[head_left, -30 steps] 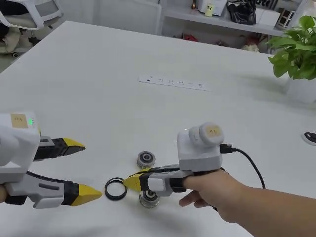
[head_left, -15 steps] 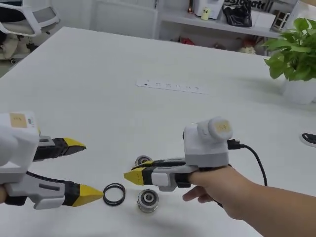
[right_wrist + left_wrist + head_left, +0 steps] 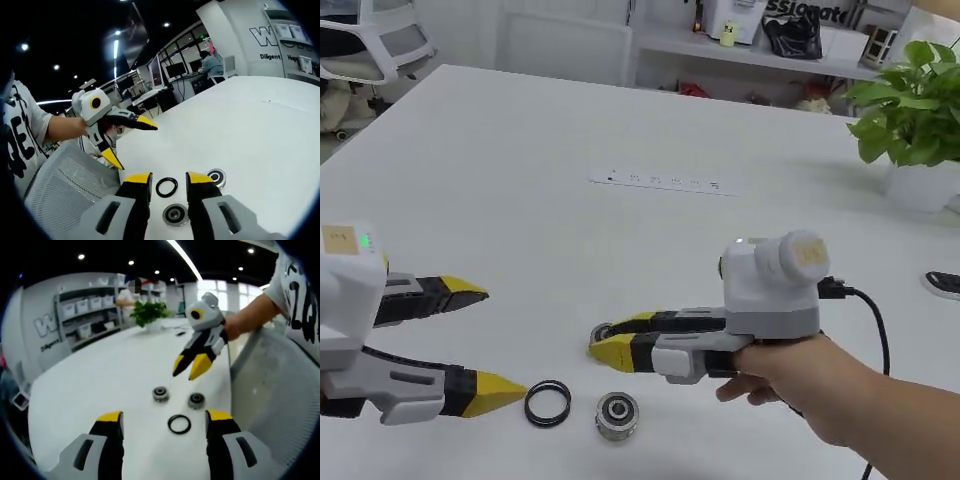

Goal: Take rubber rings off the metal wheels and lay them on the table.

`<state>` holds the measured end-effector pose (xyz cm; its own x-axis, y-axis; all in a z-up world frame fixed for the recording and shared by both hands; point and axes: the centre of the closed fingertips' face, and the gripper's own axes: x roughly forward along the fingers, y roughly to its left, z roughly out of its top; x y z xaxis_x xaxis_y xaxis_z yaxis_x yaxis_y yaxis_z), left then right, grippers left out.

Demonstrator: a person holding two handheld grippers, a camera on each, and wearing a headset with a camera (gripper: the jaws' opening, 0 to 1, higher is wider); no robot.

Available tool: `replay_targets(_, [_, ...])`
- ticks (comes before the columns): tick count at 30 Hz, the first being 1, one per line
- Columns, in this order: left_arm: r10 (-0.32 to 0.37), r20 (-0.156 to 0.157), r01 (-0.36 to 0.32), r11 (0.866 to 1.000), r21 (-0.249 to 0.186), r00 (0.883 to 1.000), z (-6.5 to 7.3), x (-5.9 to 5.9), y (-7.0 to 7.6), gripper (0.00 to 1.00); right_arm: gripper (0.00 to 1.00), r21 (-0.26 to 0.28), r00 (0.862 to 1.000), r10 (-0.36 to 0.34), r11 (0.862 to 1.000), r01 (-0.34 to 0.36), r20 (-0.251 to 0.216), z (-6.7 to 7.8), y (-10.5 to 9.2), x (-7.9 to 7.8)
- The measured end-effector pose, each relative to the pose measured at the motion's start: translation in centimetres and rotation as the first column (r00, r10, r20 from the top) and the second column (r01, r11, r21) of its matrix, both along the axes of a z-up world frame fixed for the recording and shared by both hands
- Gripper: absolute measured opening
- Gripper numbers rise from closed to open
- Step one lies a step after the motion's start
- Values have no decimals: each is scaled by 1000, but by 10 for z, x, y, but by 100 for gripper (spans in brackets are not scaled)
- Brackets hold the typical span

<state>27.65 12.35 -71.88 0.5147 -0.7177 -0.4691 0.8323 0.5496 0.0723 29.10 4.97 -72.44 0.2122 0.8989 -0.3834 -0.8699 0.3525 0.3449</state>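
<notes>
1. A black rubber ring [image 3: 548,403] is lying flat on the white table [image 3: 620,230]. It is clear of both wheels and is being touched by neither gripper.
2. A small round metal wheel [image 3: 617,414] with a dark centre is sitting just beside the ring, on the ring's right in the head view, with a little bare table between the two.
3. A second metal wheel [image 3: 160,393] of the same kind is sitting a little farther from the ring, on the ring's far side from the person. In the head view it is being partly covered by the yellow tips of the right gripper.
4. The right gripper [image 3: 600,345] is being held by a hand [image 3: 800,375] above the table, beyond the ring and to its right. Its jaws are being kept a narrow gap apart and nothing is being gripped. In the right gripper view the ring [image 3: 166,187] is being seen through that gap.
5. The left gripper [image 3: 495,340] is being held on the ring's left with its jaws spread wide and nothing between them. Its lower yellow tip is being held just beside the ring, with no contact to be made out.
6. A white power strip [image 3: 665,183] is lying well beyond the ring, and a green potted plant [image 3: 910,100] is standing farther off, beyond the ring and to its right.
</notes>
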Motion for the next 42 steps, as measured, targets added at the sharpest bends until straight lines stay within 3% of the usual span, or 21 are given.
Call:
replay_targets(9, [4,9,-4,1000,-2,1000,7,-3,2,69,34,-25,996,-12,1000,14,88,13,-22,2])
replay_targets(19, [10,17,-9,1000,-12,1000,15,-8,3,70,48,-88,976,-1,996,20,218,17,-54,-2])
replay_targets(27, [3,20,-3,1000,2,1000,16,-13,3,71,54,-132,964,8,991,28,264,14,-74,-6])
replay_targets(42, [10,20,-10,1000,5,1000,17,-17,4,73,67,-163,946,7,986,48,323,11,-94,-15])
